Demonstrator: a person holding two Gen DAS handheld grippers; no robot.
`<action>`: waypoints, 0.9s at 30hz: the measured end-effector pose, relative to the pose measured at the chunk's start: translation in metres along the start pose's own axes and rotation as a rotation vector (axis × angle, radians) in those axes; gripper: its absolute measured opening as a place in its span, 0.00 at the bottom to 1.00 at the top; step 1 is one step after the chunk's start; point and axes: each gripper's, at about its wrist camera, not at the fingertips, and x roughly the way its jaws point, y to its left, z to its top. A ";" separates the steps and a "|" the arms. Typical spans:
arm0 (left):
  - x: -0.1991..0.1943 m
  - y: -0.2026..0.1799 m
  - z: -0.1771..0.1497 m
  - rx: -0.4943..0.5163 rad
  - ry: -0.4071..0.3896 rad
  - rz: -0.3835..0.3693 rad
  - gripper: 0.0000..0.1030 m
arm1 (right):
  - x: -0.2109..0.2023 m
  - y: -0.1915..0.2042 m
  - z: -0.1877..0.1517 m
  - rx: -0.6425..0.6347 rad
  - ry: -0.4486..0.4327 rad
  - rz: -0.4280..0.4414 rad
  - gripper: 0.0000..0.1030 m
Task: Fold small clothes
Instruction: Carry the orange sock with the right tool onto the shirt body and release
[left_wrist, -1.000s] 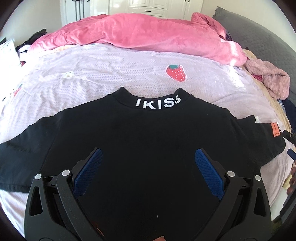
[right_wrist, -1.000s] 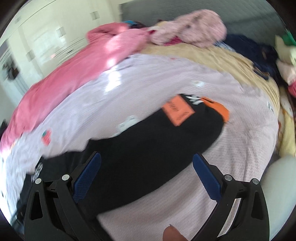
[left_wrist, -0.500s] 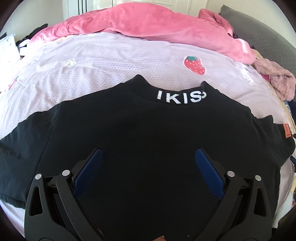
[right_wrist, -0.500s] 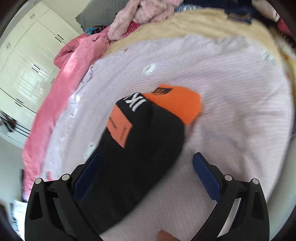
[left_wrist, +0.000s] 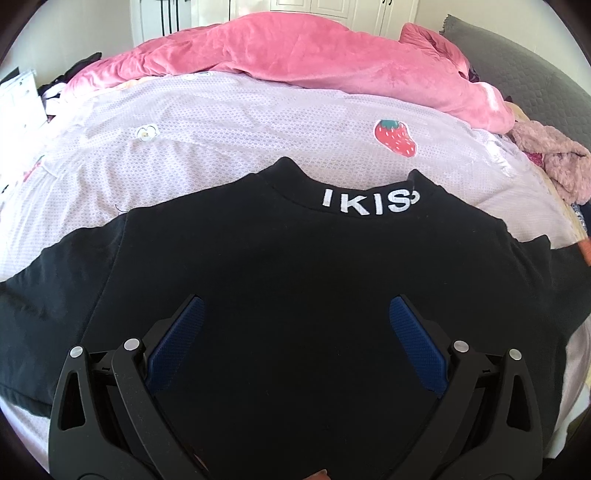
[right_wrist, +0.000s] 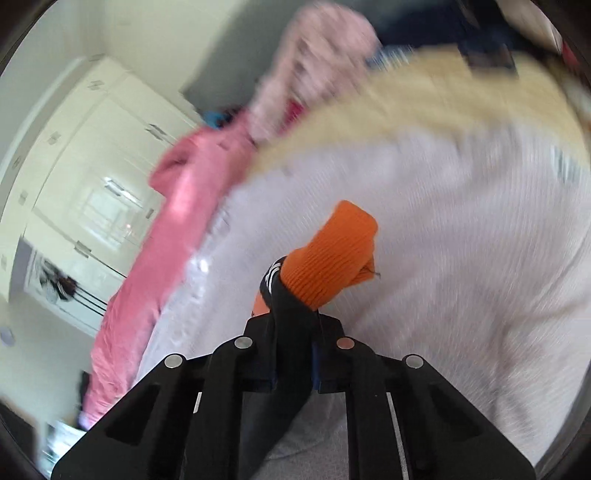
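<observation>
Since a second ago: right gripper (right_wrist: 293, 332) went from jaws wide over the sleeve to closing down on it. Black sleeve fabric is pinched between the pads, and the orange cuff (right_wrist: 332, 254) sticks out past the fingertips. Half a second ago the sleeve lay flat on the sheet with the jaws wide; now it is bunched and lifted off it. The right view is motion-blurred and its background has swung round.

Left gripper (left_wrist: 295, 321): jaws wide apart, nothing between them, hovering over the shirt body. Its view has crept closer over the second; no change in the last half.

Shirt (left_wrist: 295, 295): black, spread flat on the lilac sheet (left_wrist: 221, 147) of the bed, in the near middle. Collar (left_wrist: 369, 201) points far, hem near, so the body axis runs near-far. Sleeves run left-right; the left one lies flat out to the left edge.

Writing: white "IKIS" on the collar, last letter partly folded over. White letters on the sleeve next to the cuff are too bunched to read. The orange patch's text was not legible earlier, and it is mostly hidden now.

Strawberry print (left_wrist: 393, 138) on the sheet beyond the collar. Pink blanket (left_wrist: 314, 62) along the far side.
</observation>
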 end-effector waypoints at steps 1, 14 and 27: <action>0.001 0.000 0.000 0.002 0.003 0.008 0.92 | 0.000 0.003 -0.001 -0.036 -0.001 -0.040 0.11; 0.001 0.012 -0.005 -0.027 0.027 0.030 0.92 | 0.017 -0.005 -0.027 -0.083 0.080 -0.184 0.11; -0.023 0.031 0.000 -0.073 -0.006 -0.004 0.92 | -0.035 0.118 -0.068 -0.344 0.021 0.145 0.11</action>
